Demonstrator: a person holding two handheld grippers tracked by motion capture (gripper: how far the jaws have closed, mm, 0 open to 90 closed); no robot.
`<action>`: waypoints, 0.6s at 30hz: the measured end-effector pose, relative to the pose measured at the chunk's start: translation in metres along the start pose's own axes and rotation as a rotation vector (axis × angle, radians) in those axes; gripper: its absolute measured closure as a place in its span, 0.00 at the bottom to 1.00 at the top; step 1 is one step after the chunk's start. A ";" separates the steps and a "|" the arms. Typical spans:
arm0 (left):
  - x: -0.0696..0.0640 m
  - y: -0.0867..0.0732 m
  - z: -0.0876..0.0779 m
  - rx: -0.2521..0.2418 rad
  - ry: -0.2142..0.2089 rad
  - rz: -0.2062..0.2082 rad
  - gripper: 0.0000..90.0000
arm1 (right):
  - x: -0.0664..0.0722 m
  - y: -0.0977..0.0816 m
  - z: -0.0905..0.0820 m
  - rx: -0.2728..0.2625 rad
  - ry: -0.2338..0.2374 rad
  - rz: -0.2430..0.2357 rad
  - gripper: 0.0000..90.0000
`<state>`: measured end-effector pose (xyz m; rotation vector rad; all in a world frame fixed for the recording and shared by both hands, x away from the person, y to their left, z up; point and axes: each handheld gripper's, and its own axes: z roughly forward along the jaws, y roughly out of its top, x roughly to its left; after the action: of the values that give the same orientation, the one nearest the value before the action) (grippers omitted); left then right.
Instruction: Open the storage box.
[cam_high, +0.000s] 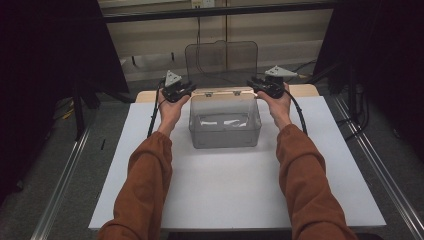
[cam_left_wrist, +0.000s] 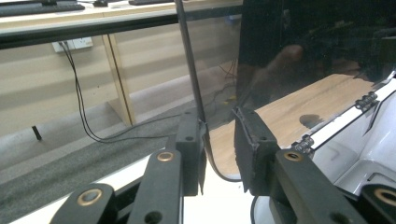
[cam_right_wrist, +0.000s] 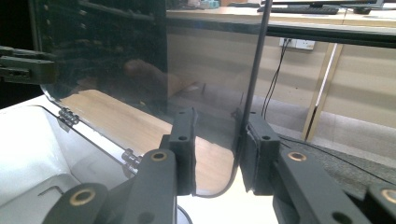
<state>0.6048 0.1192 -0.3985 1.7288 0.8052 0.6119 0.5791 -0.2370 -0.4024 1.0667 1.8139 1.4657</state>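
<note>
A clear plastic box (cam_high: 225, 131) stands at the far middle of the white board (cam_high: 225, 195). Its tinted lid (cam_high: 222, 62) is swung up on its hinges (cam_left_wrist: 366, 100) and stands upright. My left gripper (cam_high: 189, 90) is at the lid's lower left corner, my right gripper (cam_high: 255, 86) at the lower right corner. In the left gripper view the open jaws (cam_left_wrist: 218, 122) straddle the lid's (cam_left_wrist: 303, 42) side edge, which lies against one pad. In the right gripper view the gripper (cam_right_wrist: 217, 120) is open too, with the lid's (cam_right_wrist: 116, 56) edge close to the right-hand pad.
The board lies on a wooden table (cam_high: 306, 90). Dark curtains hang at both sides. Metal rails (cam_high: 65, 175) run along the floor left and right. Behind the table is a wall with a socket (cam_left_wrist: 74, 44) and hanging cables.
</note>
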 end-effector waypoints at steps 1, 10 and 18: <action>0.000 0.000 0.000 0.000 -0.001 -0.004 0.79 | -0.001 0.000 0.000 0.000 0.005 0.001 0.77; -0.001 0.006 0.003 0.059 0.012 -0.043 0.77 | -0.001 0.002 0.003 0.024 -0.008 0.014 0.75; 0.001 0.008 0.005 0.089 0.001 -0.094 0.77 | -0.002 0.003 0.006 0.040 -0.016 0.079 0.75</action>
<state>0.6106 0.1155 -0.3917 1.7598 0.9208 0.5203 0.5855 -0.2358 -0.4011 1.1794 1.8153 1.4678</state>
